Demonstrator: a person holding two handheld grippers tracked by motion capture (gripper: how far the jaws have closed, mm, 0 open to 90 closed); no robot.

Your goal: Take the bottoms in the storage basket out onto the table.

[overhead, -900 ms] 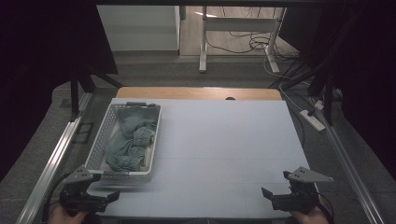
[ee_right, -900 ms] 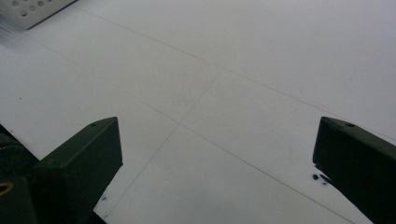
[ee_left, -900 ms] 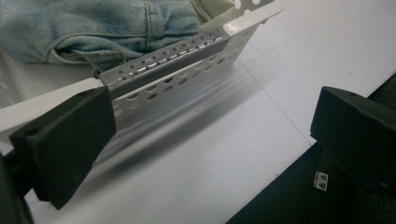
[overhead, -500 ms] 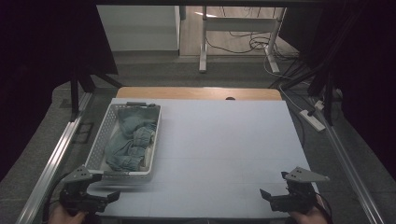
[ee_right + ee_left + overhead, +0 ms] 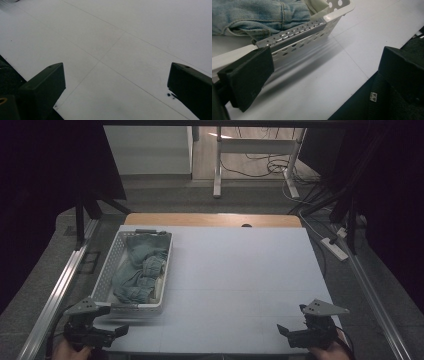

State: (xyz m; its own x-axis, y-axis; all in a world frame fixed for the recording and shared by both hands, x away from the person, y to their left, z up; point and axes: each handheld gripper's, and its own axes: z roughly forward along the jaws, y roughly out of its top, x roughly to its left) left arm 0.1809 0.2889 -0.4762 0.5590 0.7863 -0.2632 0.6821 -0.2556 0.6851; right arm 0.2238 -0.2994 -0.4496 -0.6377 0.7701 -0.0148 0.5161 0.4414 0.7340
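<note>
High view: both grippers wait at the table's near edge, basket (image 5: 109,270) of jeans (image 5: 140,272) at 10 o'clock.
Left gripper (image 5: 116,332) gapes empty just below the basket, ready to reach; right gripper (image 5: 283,331) wide, empty, well apart.

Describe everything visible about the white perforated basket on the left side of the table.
The white perforated plastic basket is a long rectangular bin with round holes in its walls and a solid rim. It stands upright on the white table, along its left side, long axis running away from the person. Crumpled blue denim clothing fills it and bulges over one rim in the left gripper view. The left claw sits just before its near end, open, not touching it.
</note>
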